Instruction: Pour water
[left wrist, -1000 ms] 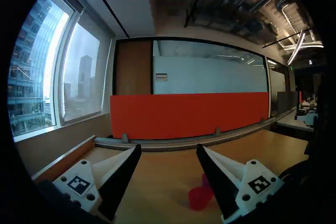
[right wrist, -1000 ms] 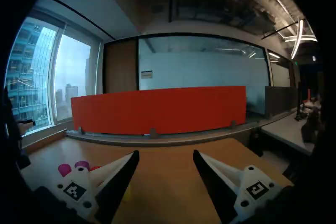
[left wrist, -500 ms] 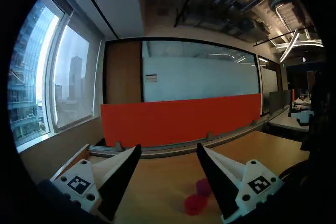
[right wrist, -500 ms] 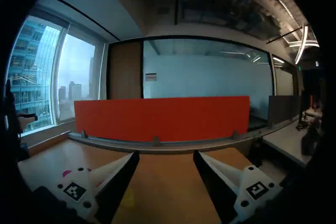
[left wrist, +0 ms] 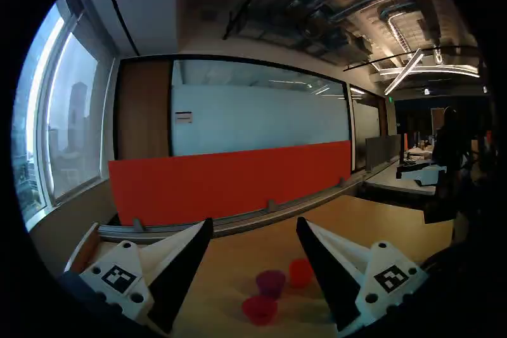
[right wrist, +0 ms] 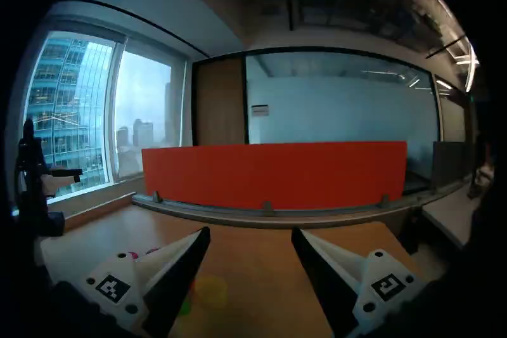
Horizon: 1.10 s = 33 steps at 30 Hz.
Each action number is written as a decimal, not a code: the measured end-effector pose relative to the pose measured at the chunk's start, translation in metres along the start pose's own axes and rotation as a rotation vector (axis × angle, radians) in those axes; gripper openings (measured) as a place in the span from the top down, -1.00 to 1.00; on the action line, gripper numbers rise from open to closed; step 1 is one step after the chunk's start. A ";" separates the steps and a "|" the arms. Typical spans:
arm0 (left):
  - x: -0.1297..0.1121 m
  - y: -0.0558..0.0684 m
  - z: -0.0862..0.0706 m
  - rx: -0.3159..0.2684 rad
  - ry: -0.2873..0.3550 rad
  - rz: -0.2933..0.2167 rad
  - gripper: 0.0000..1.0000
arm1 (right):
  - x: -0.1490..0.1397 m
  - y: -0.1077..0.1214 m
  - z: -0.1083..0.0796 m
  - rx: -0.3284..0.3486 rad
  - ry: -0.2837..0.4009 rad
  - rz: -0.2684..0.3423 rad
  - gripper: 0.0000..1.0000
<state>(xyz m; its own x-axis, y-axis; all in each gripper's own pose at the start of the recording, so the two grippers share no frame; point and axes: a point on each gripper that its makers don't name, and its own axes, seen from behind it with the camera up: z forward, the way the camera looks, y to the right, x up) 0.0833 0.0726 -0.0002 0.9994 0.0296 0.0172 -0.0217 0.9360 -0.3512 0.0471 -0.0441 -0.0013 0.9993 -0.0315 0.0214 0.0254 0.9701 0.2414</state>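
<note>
Wide open on left gripper (left wrist: 252, 221), touching nothing — cups (left wrist: 271, 282) at 6 o'clock between the fingers. Wide open on right gripper (right wrist: 249, 230) too — empty, above desk (right wrist: 266, 274).

Three small plastic cups stand close together on the wooden desk (left wrist: 380, 217), all upright with their open mouths up. The red cup (left wrist: 260, 309) is nearest, a dark translucent crimson. The purple cup (left wrist: 271, 282) stands just behind it, touching or nearly so. The orange cup (left wrist: 300, 271) sits just to the right of the purple one and a little farther back, so the three form a tight bent row. From here I cannot tell whether any of them holds water.
</note>
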 end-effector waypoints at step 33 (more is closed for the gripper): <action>-0.007 0.082 -0.003 -0.382 -0.040 -0.034 -0.95 | 0.004 -0.069 -0.005 0.335 -0.091 -0.072 -0.99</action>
<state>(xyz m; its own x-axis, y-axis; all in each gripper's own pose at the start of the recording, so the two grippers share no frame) 0.0749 0.1479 -0.0324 0.9974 0.0218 0.0682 0.0299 0.7389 -0.6731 0.0497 -0.1100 -0.0225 0.9882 -0.1334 0.0756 0.0702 0.8320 0.5504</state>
